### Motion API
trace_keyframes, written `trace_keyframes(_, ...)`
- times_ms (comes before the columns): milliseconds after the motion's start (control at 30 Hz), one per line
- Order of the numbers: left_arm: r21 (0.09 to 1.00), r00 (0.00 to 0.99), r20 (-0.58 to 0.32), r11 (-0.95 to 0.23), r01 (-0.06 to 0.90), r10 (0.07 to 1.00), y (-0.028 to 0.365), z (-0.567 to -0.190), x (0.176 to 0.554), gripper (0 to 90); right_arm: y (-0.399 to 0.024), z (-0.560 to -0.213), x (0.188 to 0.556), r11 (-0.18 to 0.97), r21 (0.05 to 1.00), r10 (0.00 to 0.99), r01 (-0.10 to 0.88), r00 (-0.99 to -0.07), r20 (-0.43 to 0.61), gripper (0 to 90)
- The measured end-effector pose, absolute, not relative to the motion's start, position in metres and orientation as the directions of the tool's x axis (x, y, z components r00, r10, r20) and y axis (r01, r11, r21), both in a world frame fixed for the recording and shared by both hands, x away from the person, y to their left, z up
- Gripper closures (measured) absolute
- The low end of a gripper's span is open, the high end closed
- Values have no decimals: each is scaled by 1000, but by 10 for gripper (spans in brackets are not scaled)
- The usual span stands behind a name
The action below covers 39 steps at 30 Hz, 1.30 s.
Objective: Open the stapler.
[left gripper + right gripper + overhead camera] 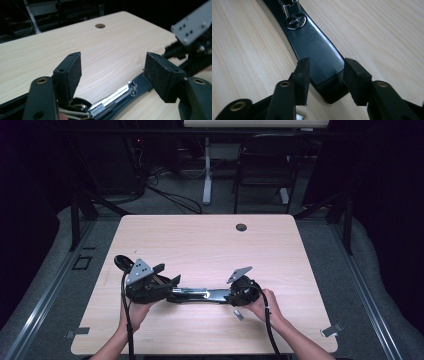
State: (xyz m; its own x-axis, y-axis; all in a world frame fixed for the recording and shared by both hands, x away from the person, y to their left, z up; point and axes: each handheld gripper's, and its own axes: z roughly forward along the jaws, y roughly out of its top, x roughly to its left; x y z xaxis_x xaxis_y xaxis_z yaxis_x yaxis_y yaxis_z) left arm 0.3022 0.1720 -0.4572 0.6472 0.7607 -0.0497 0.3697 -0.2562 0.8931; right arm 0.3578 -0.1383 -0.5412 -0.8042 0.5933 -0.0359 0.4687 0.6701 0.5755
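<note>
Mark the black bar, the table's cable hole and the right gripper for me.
black bar [317,50], right gripper view, on its flat dark face.
cable hole [241,227], high view, on the hole itself.
right gripper [325,77], right gripper view, midway between its fingertips, over the bar's end.

Bright tabletop, dark surroundings, soft focus

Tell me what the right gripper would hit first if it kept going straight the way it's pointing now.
The right gripper would likely meet the black strip first: its near end sits between the open jaws, pads not pressing. Farther along comes the strip's shiny metal fitting. Whether the jaws ride over the table or touch it is unclear.
</note>
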Motion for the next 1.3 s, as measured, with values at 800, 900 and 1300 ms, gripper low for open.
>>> trace_keyframes(800, 863, 671, -6, -336, 378, 741, 165, -462, 287, 97, -153, -513, 352, 638, 578, 637, 509, -770, -25, 269)
trace_keyframes(900, 855, 679, -1, -352, 382, 735, 162, -464, 286, 61, -156, -508, 347, 633, 572, 636, 522, -771, -1, 237)
trace_keyframes(1300, 814, 687, 40, -423, 399, 726, 157, -475, 291, 3, -166, -509, 334, 618, 503, 662, 604, -745, 80, 163)
